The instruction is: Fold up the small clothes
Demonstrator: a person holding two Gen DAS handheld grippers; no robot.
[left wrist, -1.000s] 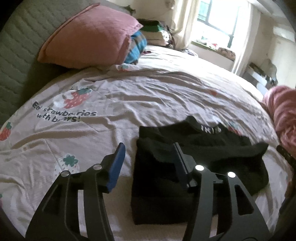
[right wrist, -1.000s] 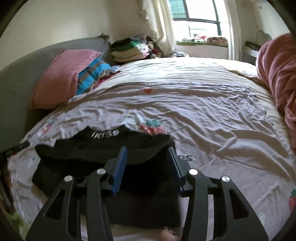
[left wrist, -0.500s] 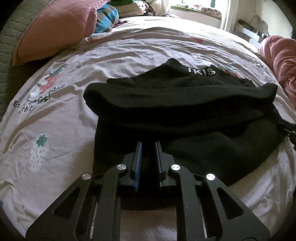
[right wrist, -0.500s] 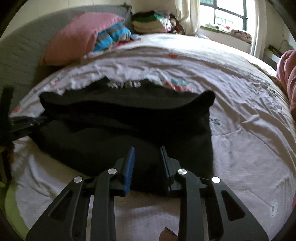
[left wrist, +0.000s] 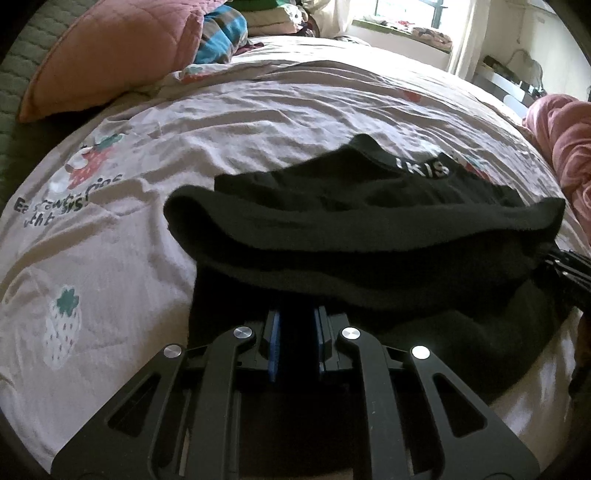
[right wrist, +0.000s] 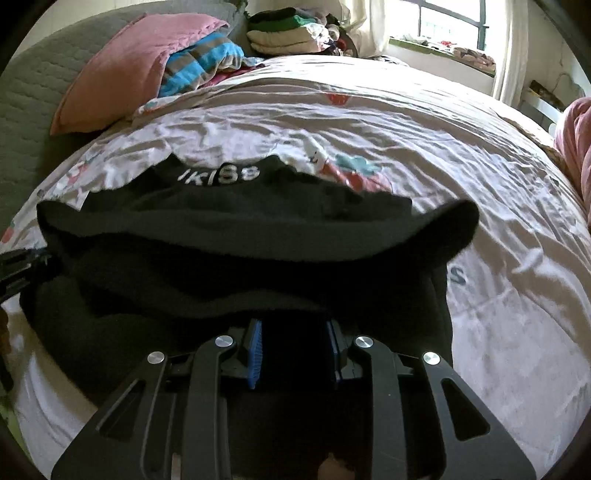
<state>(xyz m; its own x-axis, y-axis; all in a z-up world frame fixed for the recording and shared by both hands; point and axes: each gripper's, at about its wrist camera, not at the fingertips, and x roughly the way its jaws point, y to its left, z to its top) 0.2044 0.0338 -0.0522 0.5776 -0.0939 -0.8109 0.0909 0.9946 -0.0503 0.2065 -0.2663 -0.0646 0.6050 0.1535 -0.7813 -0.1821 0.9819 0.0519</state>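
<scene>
A wide bed is filling both views, its pale bedsheet (left wrist: 258, 110) printed with strawberries and dark lettering and lying wrinkled from the near edge to the far side. A grey quilted headboard (right wrist: 26, 96) is rising along the left, and a large pink pillow (left wrist: 110, 51) is leaning against it, with a blue-and-grey striped cloth (right wrist: 199, 66) bunched just beside the pillow. A stack of folded clothes (right wrist: 284, 33) is sitting near the far corner, below a bright window (right wrist: 450, 22). A pink blanket (left wrist: 565, 147) is bulging at the right edge. The black garment (left wrist: 369, 236) is lying on the near part of the sheet, close to the viewer, with a rolled fold running across its middle and a waistband with white letters facing the far side. The left gripper (left wrist: 295, 332) is pointing down into the garment's near edge on its left side, its blue-padded jaws standing narrow and pinching a bunch of the black fabric between them. The right gripper (right wrist: 293, 343) is doing the same on the garment's right side, its jaws somewhat wider apart and clamping a thicker bunch of the cloth. In each wrist view the tip of the other gripper is showing at the garment's far side edge.
</scene>
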